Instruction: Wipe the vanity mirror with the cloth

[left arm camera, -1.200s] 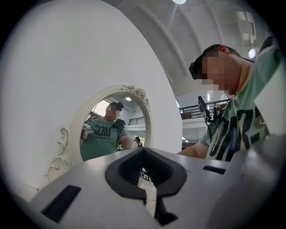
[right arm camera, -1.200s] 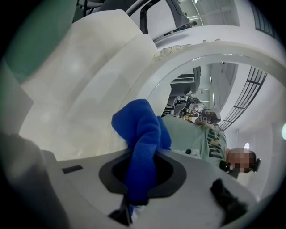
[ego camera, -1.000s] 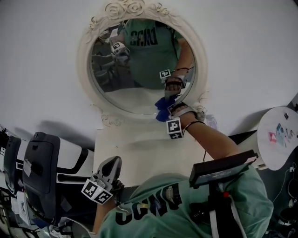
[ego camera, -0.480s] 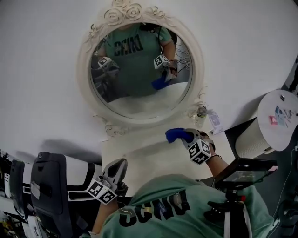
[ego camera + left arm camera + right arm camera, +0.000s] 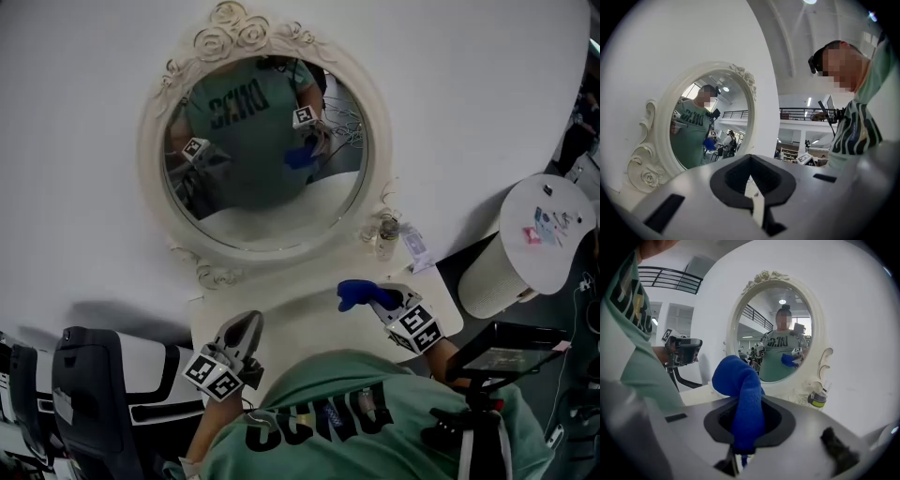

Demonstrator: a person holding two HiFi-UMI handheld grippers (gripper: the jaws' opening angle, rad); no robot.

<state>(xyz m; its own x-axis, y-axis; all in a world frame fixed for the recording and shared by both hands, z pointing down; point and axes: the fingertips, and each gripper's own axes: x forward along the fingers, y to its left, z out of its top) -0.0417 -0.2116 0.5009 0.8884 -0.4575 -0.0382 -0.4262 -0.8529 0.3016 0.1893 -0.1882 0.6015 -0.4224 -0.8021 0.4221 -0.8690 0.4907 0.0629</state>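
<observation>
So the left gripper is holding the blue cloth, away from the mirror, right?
No, the right gripper holds the blue cloth, as the right gripper view shows; the left gripper is shut on nothing. The cloth is indeed away from the mirror.

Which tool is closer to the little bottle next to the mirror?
Right. The right tool, holding the blue cloth, is just in front of the bottle. The left tool is farther off, to the left.
</observation>
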